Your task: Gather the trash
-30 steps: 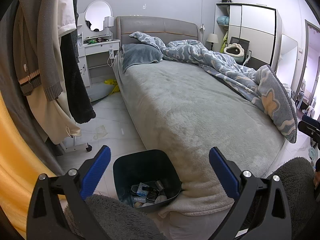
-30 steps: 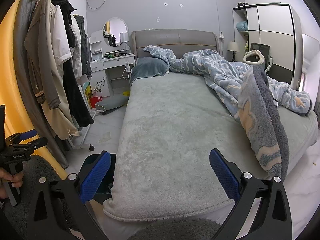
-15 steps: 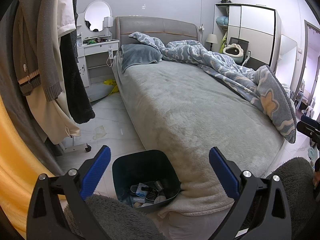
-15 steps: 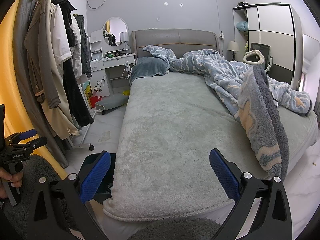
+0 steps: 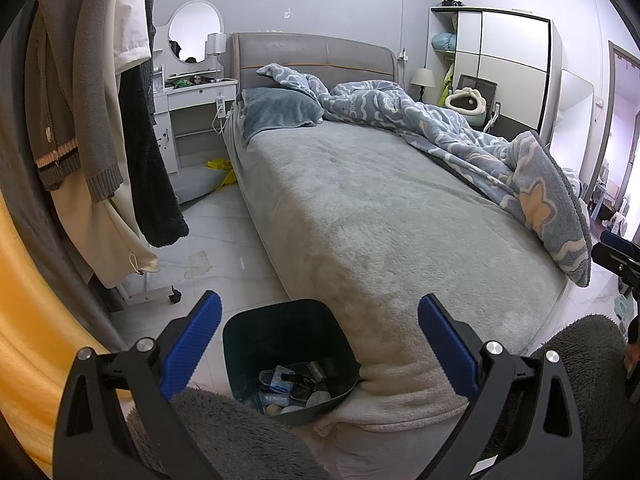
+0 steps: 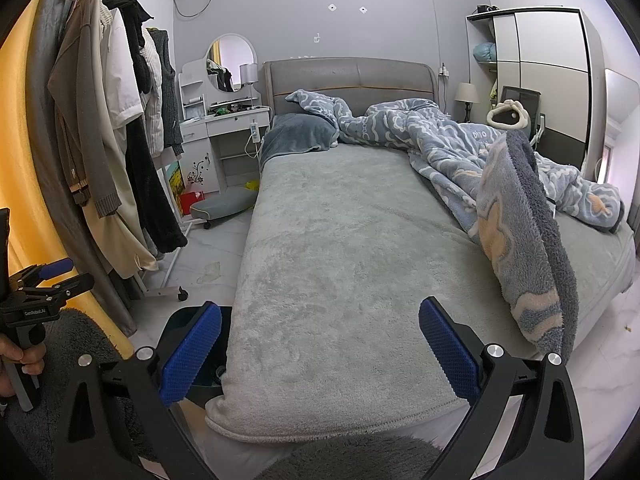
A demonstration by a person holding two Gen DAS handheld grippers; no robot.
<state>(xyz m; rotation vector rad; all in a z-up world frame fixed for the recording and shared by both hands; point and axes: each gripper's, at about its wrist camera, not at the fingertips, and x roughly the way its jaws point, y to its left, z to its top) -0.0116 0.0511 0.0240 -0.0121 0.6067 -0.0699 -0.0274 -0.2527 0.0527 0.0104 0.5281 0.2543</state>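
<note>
Bedroom, foot of the bed: both hand-held grippers spread wide and empty, bin already holding refuse.

The left gripper (image 5: 318, 344) hangs over the dark bin (image 5: 256, 328), jaws fully apart, nothing between them; the right gripper (image 6: 320, 350) faces the grey bedspread (image 6: 340, 264), likewise wide and bare; the bin stands on the floor tight against the bed's corner, with wrappers and small containers (image 5: 294, 386) in its bottom; a crumpled scrap (image 5: 198, 264) lies on the tiles near the clothes rack (image 5: 148, 294), a yellow piece (image 5: 220, 166) farther off beside the dresser; any pickup, in my judgement, wants a low, square approach, pads pinching the thin scrap at its raised edge.
</note>
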